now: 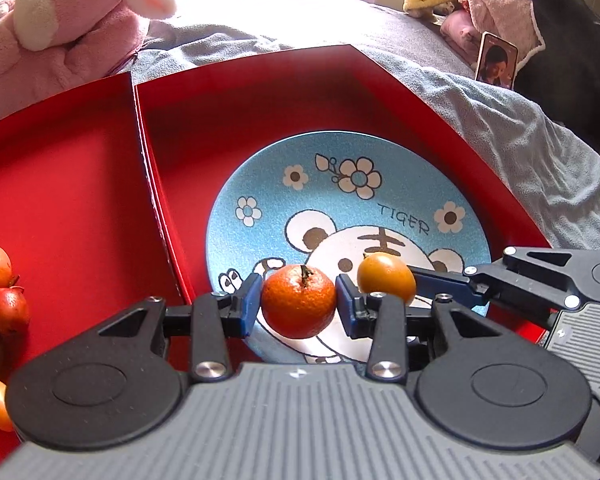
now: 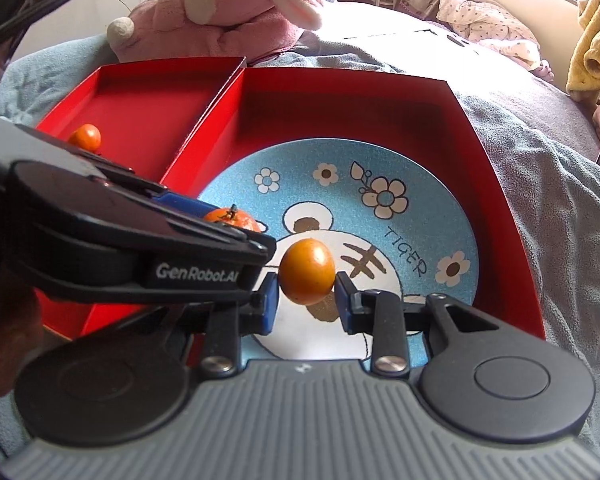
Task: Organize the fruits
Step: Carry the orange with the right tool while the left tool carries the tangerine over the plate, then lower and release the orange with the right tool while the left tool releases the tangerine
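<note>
in the left wrist view, the left gripper (image 1: 299, 306) squeezes a small orange (image 1: 299, 301) just over the blue plate (image 1: 260, 184), ready to set it down. in the right wrist view, the right gripper (image 2: 306, 302) pinches a yellow fruit (image 2: 307, 271) above the plate too, so both fruits can go together.

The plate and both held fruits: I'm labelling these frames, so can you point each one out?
Tiger plate (image 1: 260, 184): left wrist view, bare blue rim area.
Mandarin (image 1: 299, 301): left wrist view, middle of its peel, between the left gripper's pads.
Yellow-orange fruit (image 2: 307, 272): right wrist view, middle of its skin.
</note>
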Demonstrator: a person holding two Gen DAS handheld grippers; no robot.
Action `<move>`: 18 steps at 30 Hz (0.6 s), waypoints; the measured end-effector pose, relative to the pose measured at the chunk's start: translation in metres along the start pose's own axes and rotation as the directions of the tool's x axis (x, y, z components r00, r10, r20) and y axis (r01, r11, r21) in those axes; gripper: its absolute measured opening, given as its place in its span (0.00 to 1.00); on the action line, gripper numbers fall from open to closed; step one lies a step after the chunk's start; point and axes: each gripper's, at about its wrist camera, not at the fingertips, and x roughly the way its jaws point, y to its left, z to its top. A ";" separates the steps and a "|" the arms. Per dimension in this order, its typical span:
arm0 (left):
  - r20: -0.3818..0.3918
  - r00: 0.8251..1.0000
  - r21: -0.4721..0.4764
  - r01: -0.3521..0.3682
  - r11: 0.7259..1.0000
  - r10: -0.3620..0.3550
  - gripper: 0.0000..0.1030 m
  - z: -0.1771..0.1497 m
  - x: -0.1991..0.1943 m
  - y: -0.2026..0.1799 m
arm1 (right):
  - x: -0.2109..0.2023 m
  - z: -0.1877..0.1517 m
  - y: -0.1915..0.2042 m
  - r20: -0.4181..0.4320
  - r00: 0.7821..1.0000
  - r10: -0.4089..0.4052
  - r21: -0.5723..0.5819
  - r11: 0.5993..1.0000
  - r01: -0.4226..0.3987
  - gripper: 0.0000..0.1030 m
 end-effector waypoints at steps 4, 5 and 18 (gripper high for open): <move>0.000 1.000 0.012 -0.001 1.000 0.001 0.45 -0.003 -0.002 -0.002 | 0.001 -0.002 0.004 -0.010 1.000 0.002 -0.008 1.000 -0.003 0.33; 0.000 1.000 0.016 -0.002 1.000 0.002 0.45 -0.003 -0.002 -0.003 | 0.001 -0.002 0.004 -0.013 1.000 0.002 -0.007 1.000 -0.002 0.33; 0.061 0.998 0.022 -0.024 0.999 0.023 0.74 -0.008 -0.026 -0.005 | -0.008 -0.002 0.006 -0.016 1.000 -0.026 0.017 1.000 0.026 0.34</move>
